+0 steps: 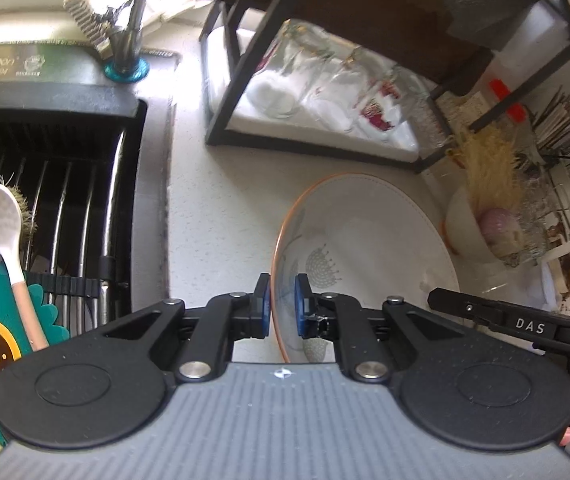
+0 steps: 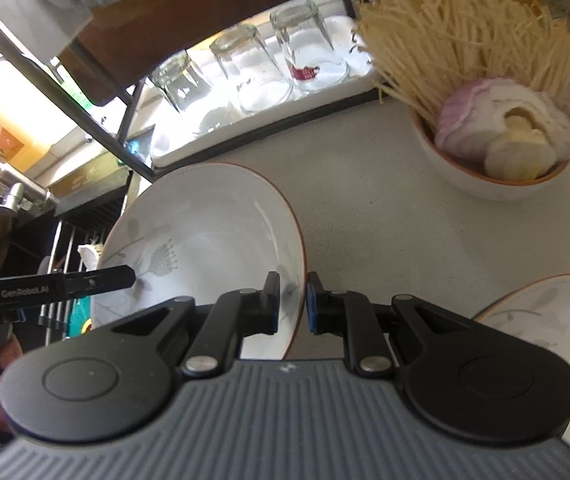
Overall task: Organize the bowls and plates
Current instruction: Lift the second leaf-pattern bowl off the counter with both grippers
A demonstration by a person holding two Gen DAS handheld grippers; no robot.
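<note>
The white, orange-rimmed ceramic bowl with a grey flower print (image 1: 369, 240) is clamped at opposite rims by the closed fingers of the left gripper (image 1: 283, 306) and right gripper (image 2: 293, 302).

Black-and-grey grippers (image 1: 283, 306), blue-padded jaws

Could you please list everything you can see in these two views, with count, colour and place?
Plate: one, white with orange rim and grey plant print, tilted over the counter, gripped at opposite rims.
Second plate: one, same pattern, counter's near right.
Bowl: one, white with orange rim, holding noodles and onion, counter at right.
Glasses: at least three, clear, upside down on a white tray under the black shelf.
Sink rack: one, black, far left.
Spoon: one, white with pink handle, on the rack.
Tap: one, silver, behind the sink.
Left tongs: black with blue pads, shut on the plate.
Right tongs: same, shut on the plate.
</note>
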